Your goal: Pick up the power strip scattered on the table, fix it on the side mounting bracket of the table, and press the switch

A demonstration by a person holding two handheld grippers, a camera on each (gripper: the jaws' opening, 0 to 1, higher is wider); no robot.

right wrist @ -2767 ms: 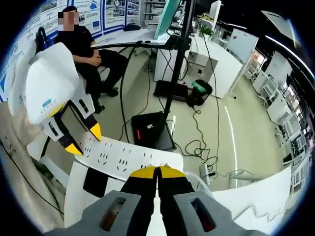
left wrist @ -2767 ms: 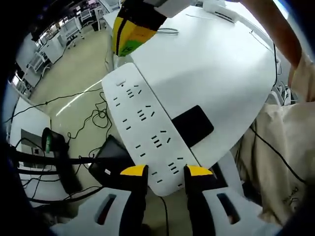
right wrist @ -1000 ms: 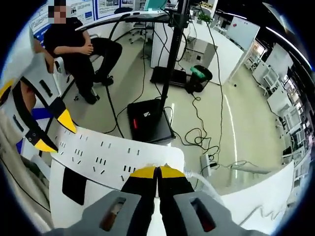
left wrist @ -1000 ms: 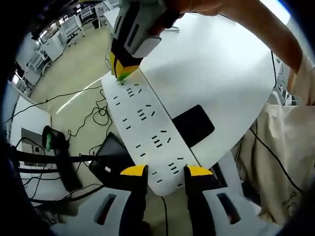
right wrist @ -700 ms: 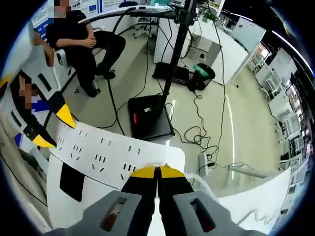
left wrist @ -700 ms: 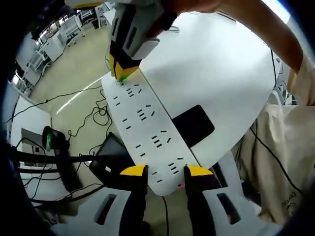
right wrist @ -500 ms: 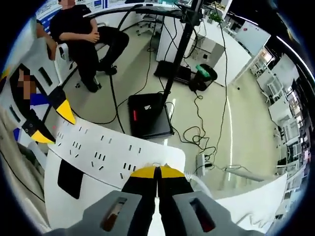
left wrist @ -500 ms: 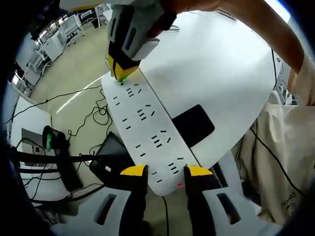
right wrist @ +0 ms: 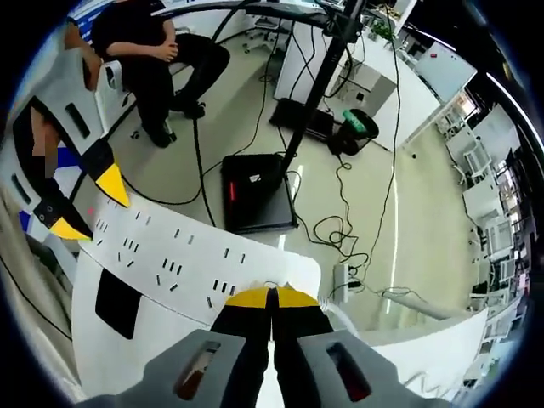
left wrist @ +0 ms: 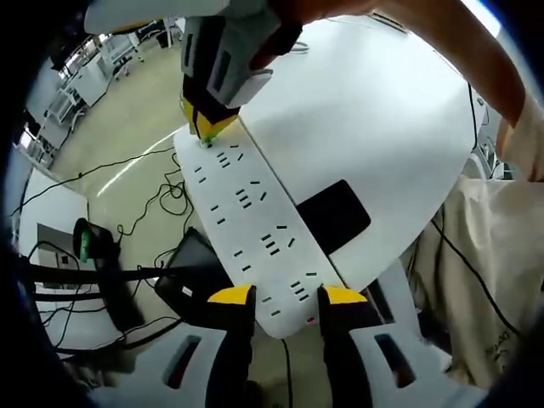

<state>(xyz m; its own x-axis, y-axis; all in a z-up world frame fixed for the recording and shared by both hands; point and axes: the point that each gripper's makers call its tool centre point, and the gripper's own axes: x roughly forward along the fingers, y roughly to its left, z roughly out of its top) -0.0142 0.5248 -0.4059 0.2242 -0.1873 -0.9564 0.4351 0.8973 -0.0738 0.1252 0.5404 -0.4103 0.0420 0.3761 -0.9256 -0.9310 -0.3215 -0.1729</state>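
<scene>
White power strip lies along the edge of the white tabletop, next to a black patch on the top. Left tool has its yellow tips spread on either side of the strip's near end w/ a small red light there; not clenched. Right tool is closed, nothing between tips, pressing down on the strip's far end by the cord. Seated person in bkgd
</scene>
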